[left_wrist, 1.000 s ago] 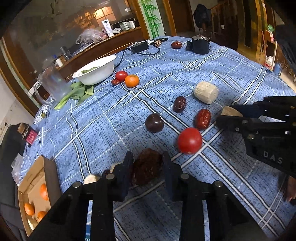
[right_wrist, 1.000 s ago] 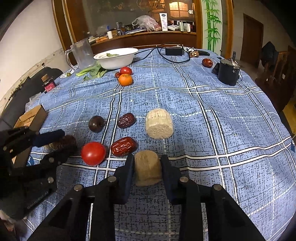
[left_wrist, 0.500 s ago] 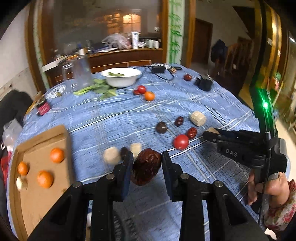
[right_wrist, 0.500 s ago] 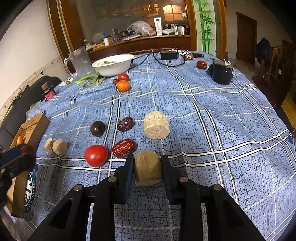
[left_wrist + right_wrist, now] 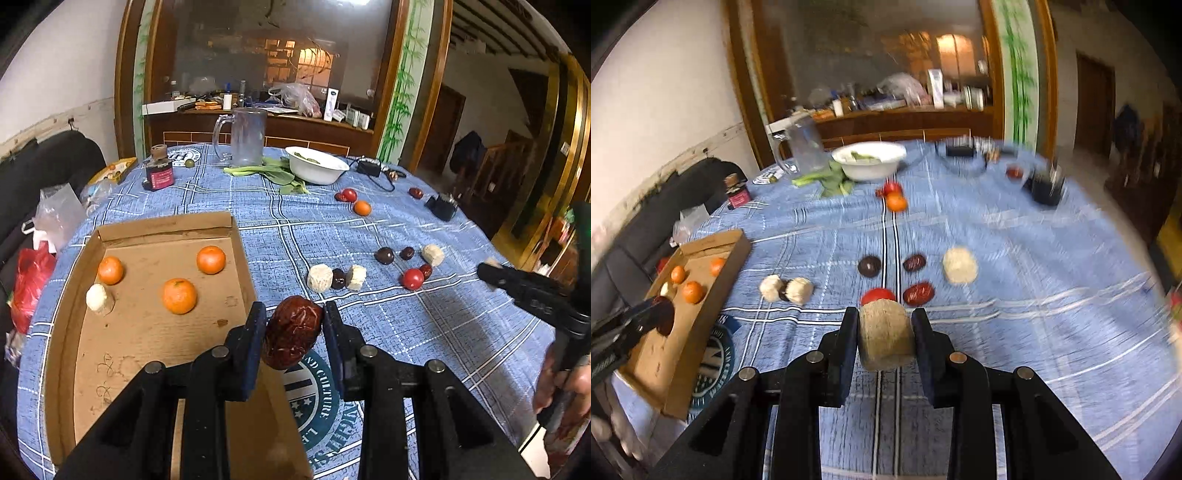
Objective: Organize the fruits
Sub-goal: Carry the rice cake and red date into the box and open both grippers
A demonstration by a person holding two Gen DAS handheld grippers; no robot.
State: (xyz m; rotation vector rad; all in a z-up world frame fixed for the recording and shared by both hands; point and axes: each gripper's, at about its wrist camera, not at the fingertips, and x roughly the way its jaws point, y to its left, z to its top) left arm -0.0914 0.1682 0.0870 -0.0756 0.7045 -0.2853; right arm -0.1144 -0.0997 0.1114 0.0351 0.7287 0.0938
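My left gripper [image 5: 293, 325] is shut on a wrinkled dark red date [image 5: 291, 332], held in the air over the right edge of a cardboard tray [image 5: 147, 332]. In the tray lie three oranges [image 5: 180, 295] and a pale chunk [image 5: 98, 297]. My right gripper [image 5: 885, 330] is shut on a beige cylindrical piece [image 5: 886, 336], lifted above the blue checked cloth. On the cloth lie a tomato [image 5: 412, 278], red dates [image 5: 918, 293], a dark round fruit [image 5: 869, 266] and more beige pieces [image 5: 959, 264]. The left gripper with its date [image 5: 663, 317] shows over the tray in the right wrist view.
A white bowl [image 5: 317, 169] with greens, a glass pitcher [image 5: 246, 136], a dark jar [image 5: 159, 173], a black cup [image 5: 1046, 188] and a cable lie at the table's far side. A tomato and an orange [image 5: 362, 208] sit near the bowl. Bags lie off the left edge.
My left gripper carried the date up and left, from the cloth to over the tray's edge. My right gripper lifted the beige piece off the cloth and the view now blurs.
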